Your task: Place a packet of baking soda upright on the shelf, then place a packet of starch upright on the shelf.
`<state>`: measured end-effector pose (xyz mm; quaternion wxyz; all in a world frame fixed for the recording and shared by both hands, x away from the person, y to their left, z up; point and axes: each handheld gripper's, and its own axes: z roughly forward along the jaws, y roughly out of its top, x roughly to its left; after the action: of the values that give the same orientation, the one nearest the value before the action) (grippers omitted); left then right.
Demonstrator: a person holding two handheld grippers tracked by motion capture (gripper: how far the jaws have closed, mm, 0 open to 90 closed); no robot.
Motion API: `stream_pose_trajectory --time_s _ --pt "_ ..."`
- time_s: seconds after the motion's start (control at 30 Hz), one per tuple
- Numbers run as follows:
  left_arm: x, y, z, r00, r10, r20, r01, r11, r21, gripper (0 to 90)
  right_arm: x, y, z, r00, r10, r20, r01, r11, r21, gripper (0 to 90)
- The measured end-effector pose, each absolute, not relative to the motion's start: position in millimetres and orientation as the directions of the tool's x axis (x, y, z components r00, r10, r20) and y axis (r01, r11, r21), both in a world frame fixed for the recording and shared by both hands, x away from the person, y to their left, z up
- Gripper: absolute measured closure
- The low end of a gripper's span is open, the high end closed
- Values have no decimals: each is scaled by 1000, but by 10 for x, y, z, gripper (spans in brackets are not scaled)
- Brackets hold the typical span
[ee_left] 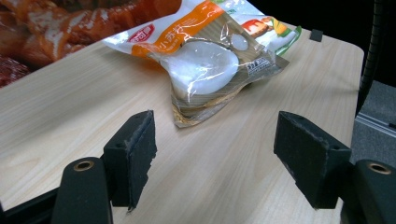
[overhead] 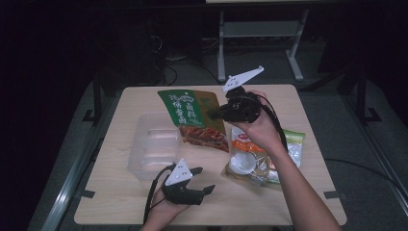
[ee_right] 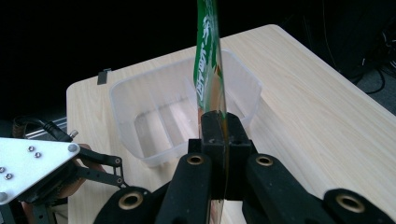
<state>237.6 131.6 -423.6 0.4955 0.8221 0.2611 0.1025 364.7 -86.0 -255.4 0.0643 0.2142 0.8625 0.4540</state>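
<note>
- High view: right gripper (overhead: 215, 114) clamps the green printed foil snack pouch (overhead: 195, 118) by its edge, lifted just right of the clear plastic rectangular tub (overhead: 153, 144), prob. to drop it in. Pale wood table (overhead: 120, 202), dark room w/ cables beyond.
- Left gripper view: left gripper (ee_left: 215, 149) jaws apart, nothing between, aimed at the clear-and-orange dumpling packet (ee_left: 210, 60) lying farther off.
- Right gripper view: pouch hangs edge-on, pinched tight, above the tub.

The tub (overhead: 153, 150) lies left on the table (overhead: 288, 202), the clear packet (overhead: 255, 161) right.
</note>
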Motion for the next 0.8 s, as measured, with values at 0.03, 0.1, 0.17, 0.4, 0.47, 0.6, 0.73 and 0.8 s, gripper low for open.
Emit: stream_pose_trajectory --time_s 0.03,0.1,0.17,0.4,0.47,0.6,0.73,0.8 --pt "2374 1319 -4242 843 531 -85 324 -375 869 290 3666 -858 -2558 -907 416 61 287 507 813 899" --pt "2371 1326 -4238 842 534 -83 323 -374 869 290 3670 -835 -2550 -904 422 74 302 504 809 899" --pt "2373 1332 -4230 840 536 -82 322 -371 871 290 3687 -818 -2557 -905 418 74 297 499 814 899" --pt "2390 1324 -4238 847 527 -75 317 -386 866 286 3731 -749 -2551 -911 407 68 284 499 819 899" --pt "2384 1326 -4248 846 527 -83 324 -382 866 286 3738 -731 -2531 -912 404 66 281 503 817 899" --pt "2385 1332 -4242 845 528 -82 323 -383 865 286 3731 -696 -2497 -913 404 63 279 503 818 899" --pt "2360 1327 -4245 846 528 -77 319 -384 866 286 3726 -653 -2484 -916 397 56 267 498 825 899" --pt "2355 1330 -4244 847 526 -73 317 -389 865 286 3737 -633 -2490 -918 393 59 265 497 826 899"
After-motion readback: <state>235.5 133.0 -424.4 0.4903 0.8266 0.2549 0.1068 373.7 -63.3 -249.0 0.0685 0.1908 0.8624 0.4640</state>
